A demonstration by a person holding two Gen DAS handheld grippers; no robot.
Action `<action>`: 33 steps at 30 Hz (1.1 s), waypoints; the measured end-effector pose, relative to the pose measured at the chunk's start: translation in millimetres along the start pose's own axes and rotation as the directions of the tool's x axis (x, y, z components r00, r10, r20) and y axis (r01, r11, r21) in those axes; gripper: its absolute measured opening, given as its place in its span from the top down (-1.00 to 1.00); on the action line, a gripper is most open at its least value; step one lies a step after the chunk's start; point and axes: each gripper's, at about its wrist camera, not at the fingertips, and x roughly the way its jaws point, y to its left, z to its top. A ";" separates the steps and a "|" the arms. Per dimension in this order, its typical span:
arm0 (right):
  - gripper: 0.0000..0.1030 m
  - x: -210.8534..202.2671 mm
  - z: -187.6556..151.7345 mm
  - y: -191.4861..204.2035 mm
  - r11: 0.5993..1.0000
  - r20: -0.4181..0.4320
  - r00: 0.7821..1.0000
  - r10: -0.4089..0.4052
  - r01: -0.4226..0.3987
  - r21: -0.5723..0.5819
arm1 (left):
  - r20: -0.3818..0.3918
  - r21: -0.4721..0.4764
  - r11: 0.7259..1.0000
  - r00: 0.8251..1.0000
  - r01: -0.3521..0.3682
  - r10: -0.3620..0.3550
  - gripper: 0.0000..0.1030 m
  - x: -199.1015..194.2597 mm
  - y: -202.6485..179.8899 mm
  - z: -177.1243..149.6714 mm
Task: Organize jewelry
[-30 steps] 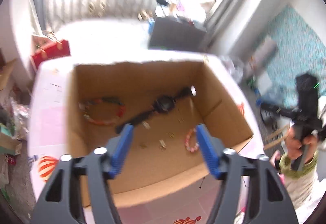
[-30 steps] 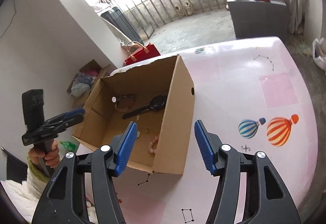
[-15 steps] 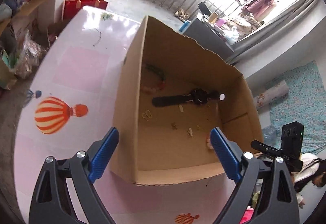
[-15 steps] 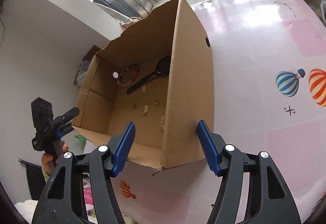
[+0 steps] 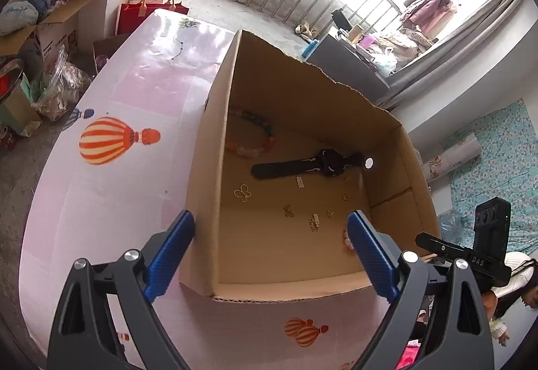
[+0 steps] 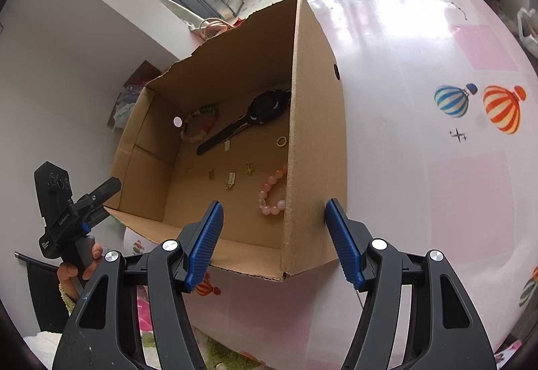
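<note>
Where lettering shows, the right claw (image 5: 470, 260) reads "DAS".

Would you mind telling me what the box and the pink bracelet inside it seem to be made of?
The box looks like plain brown corrugated cardboard, matte; its fluted cut edge shows along the front. The pink bracelet appears to be round, glossy, translucent beads, perhaps glass, stone or plastic; the look leaves that open.
</note>
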 end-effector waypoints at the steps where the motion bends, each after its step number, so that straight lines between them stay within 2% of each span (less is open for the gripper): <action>1: -0.19 -3.6 -5.2 -0.6 1.000 0.006 1.000 0.002 -0.002 0.004 | 0.001 -0.001 1.000 1.000 0.003 -0.003 -0.73 -3.8 -1.4 -6.0; 11: -0.19 -30.8 -45.0 -1.1 0.999 0.069 0.998 -0.006 0.003 0.035 | 0.026 0.060 0.998 1.000 -0.007 0.005 -0.75 -27.2 -18.1 -50.8; 21: -0.24 -15.1 -40.9 -4.4 0.995 0.092 0.996 0.017 -0.026 0.101 | 0.021 0.050 0.999 1.000 0.015 -0.016 -0.76 -31.9 -6.5 -65.3; 24: -0.24 -20.8 -38.5 -13.3 0.990 0.118 0.993 0.030 -0.046 0.133 | 0.034 0.057 0.998 0.999 0.020 -0.022 -0.77 -32.4 -6.2 -65.5; 26: -0.24 -26.7 -40.7 -13.5 0.989 0.149 0.989 0.018 -0.039 0.141 | 0.081 0.066 0.998 0.997 -0.002 -0.003 -0.77 -41.6 -8.3 -68.5; 29: -0.26 -46.9 -54.0 -2.9 0.990 0.229 0.968 -0.103 0.076 0.122 | 0.210 0.153 0.985 0.977 -0.081 0.048 -0.77 -66.5 -21.0 -79.9; 31: -0.34 -61.4 -65.0 9.8 0.979 0.292 0.936 -0.199 0.174 0.108 | 0.275 0.205 0.971 0.960 -0.120 0.061 -0.77 -82.8 -30.9 -90.1; 33: -0.52 -75.7 -77.4 30.8 0.970 0.372 0.896 -0.243 0.237 0.061 | 0.315 0.230 0.961 0.946 -0.156 0.078 -0.87 -94.5 -38.9 -98.7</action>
